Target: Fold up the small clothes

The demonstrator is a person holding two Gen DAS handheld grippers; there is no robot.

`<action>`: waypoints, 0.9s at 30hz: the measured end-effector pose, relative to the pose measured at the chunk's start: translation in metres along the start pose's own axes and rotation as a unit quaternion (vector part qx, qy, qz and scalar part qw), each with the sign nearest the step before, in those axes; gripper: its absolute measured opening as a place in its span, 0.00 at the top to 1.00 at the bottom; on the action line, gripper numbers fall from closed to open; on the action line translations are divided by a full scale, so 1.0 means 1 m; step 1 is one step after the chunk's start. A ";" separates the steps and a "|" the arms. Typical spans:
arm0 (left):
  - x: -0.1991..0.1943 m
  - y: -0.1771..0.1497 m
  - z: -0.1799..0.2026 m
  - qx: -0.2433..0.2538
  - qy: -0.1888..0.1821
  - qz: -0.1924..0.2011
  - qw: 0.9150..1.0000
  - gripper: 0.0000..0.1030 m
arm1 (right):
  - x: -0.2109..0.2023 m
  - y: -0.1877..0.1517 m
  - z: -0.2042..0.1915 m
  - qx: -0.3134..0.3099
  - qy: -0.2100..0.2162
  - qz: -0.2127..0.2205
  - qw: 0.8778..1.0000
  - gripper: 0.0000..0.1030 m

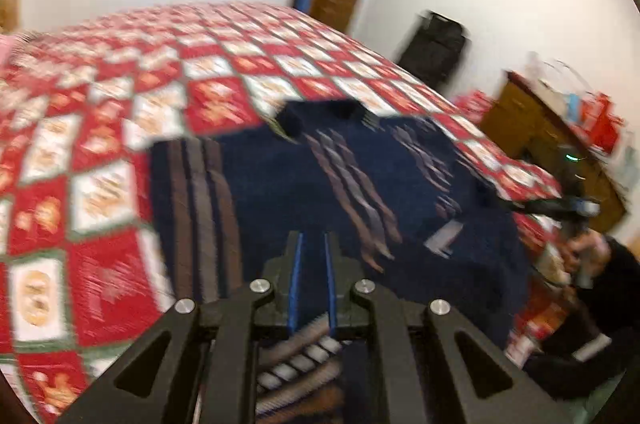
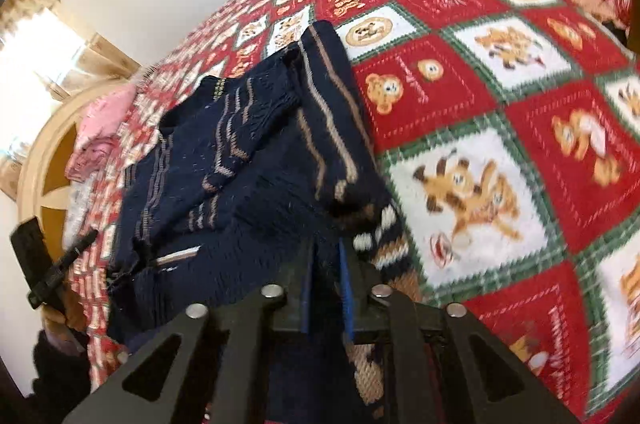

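Navy knit filled the jaws of both grippers as a person worked a small sweater (image 1: 320,184) on a bed covered by a red, white and green quilt (image 1: 100,144). Seen from the left wrist, the left gripper (image 1: 313,244) stood all but closed, pinching the striped hem that bunched behind its blue pads. Seen from the right wrist, the right gripper (image 2: 328,256) held another stretch of the same edge, the dark cloth caught between its narrowly parted fingers.

From that held hem the sweater ran away from both tools across the quilt, its long axis pointing toward the far side of the bed. Its collar lay at the far end in the left view, and a sleeve with tan stripes was doubled over the body in the right view. Each tool appeared at the edge of the other's view, a hand (image 1: 588,248) gripping the right one, so the two grips sat well apart along the near edge, one to each side, neither clearly nearer the collar.

Any coming fold would likely turn on that layout: with the hem lifted at two points and the rest of the garment lying ahead, the near edge could be carried forward toward the collar. Blur in both views left the exact lie of the cloth uncertain. Pink clothes (image 2: 100,128) sat near the headboard, apart from the sweater.
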State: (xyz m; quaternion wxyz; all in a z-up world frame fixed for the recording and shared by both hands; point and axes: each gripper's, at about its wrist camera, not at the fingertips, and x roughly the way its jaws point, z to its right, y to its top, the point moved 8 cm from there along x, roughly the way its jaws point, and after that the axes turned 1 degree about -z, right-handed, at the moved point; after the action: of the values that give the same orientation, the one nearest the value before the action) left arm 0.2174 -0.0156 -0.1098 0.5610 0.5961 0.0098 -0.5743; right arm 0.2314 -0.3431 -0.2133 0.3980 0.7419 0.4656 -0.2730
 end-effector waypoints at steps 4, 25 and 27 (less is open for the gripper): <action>0.011 -0.010 0.040 0.095 -0.022 -0.025 0.995 0.63 | -0.030 0.004 0.003 0.021 0.034 0.034 0.999 0.59; 0.074 -0.048 0.085 0.173 -0.045 -0.130 0.975 0.43 | 0.011 0.014 -0.034 -0.190 -0.066 0.026 0.979 0.42; 0.073 -0.048 0.085 0.172 -0.044 -0.127 0.976 0.50 | 0.006 0.009 -0.034 -0.197 -0.069 0.029 0.978 0.42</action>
State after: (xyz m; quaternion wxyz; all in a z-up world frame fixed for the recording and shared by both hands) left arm 0.1532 -0.1022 -0.1678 0.3729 0.6517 -0.0383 -0.6594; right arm 0.2430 -0.3134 -0.1965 0.5752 0.6414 0.4600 -0.2147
